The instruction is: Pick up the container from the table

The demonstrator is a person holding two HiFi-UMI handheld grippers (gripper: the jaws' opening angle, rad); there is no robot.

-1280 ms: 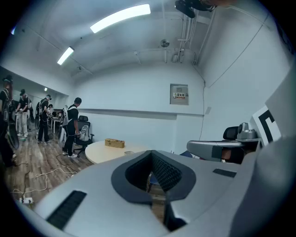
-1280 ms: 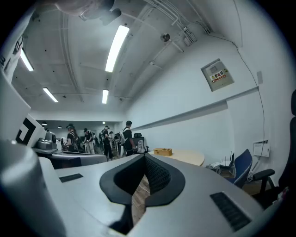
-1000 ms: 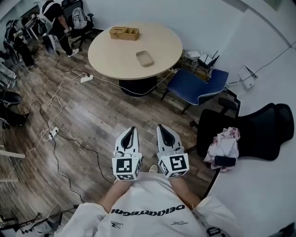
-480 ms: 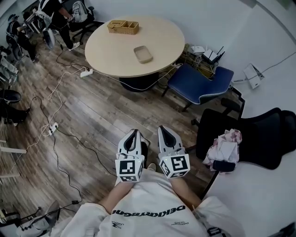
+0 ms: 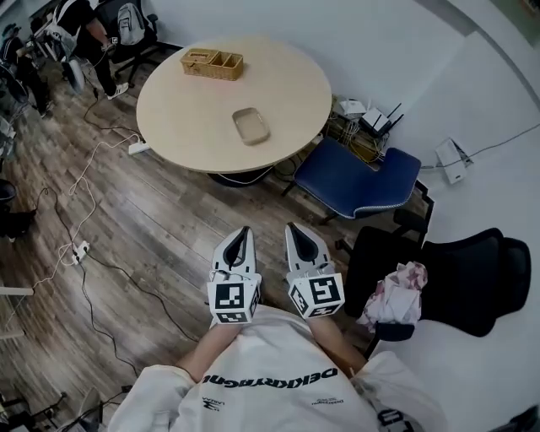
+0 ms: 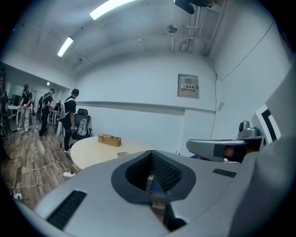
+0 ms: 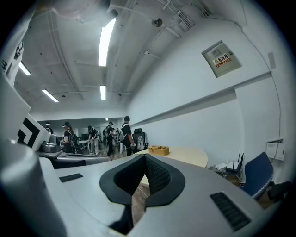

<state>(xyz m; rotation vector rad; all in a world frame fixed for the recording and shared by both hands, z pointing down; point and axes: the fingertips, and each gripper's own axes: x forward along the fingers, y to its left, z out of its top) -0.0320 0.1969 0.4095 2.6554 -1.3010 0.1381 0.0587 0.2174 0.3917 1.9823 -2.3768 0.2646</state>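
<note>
A shallow beige container [image 5: 251, 126] lies near the middle of the round wooden table [image 5: 194, 110], far ahead of me. In the left gripper view that container [image 6: 122, 154] is a small shape on the table [image 6: 92, 150]. My left gripper [image 5: 241, 236] and right gripper [image 5: 294, 233] are held side by side close to my chest, over the wooden floor and well short of the table. Both are shut with nothing between their jaws. Seen from its own camera, the left gripper [image 6: 153, 192] points at the table; the right gripper [image 7: 135, 203] points the same way.
A wicker tray [image 5: 211, 63] with compartments stands at the table's far side. A blue chair [image 5: 354, 173] is right of the table. A black office chair [image 5: 460, 270] holding crumpled cloth [image 5: 392, 295] is at my right. Cables [image 5: 84, 245] trail over the floor at left; people [image 5: 76, 25] stand far left.
The table and container sit lower and nearer in the head view as I have moved towards them. Both grippers keep the same shut pose in front of me.
</note>
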